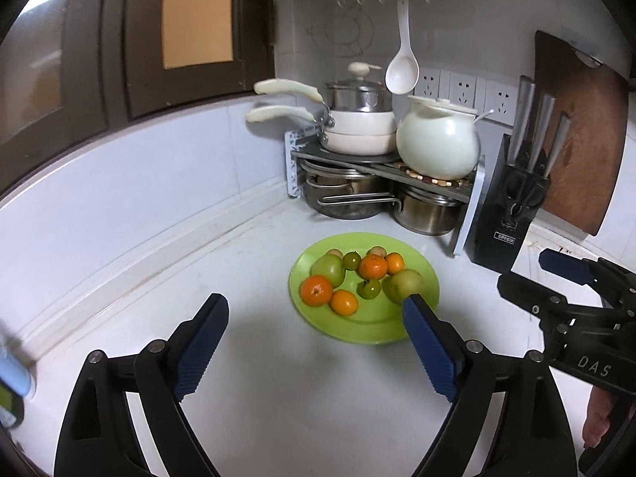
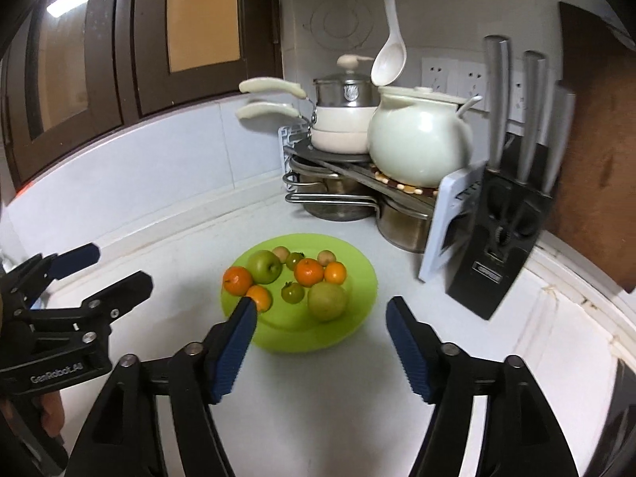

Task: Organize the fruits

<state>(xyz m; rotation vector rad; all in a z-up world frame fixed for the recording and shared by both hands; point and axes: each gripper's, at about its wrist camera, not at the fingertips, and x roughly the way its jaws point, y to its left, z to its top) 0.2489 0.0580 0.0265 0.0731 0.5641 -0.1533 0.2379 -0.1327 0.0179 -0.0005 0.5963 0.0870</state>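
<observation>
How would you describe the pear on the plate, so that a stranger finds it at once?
Find the green plate on the white counter. The pear lies on its near right side, beside a small green tomato. It is the largest fruit, dull yellow-green, unlike the shinier apple.

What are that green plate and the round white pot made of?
The green plate looks like plastic: flat, even colour with only a dull sheen. The white pot looks like glazed ceramic, glossy with soft highlights, though enamel is possible.
</observation>
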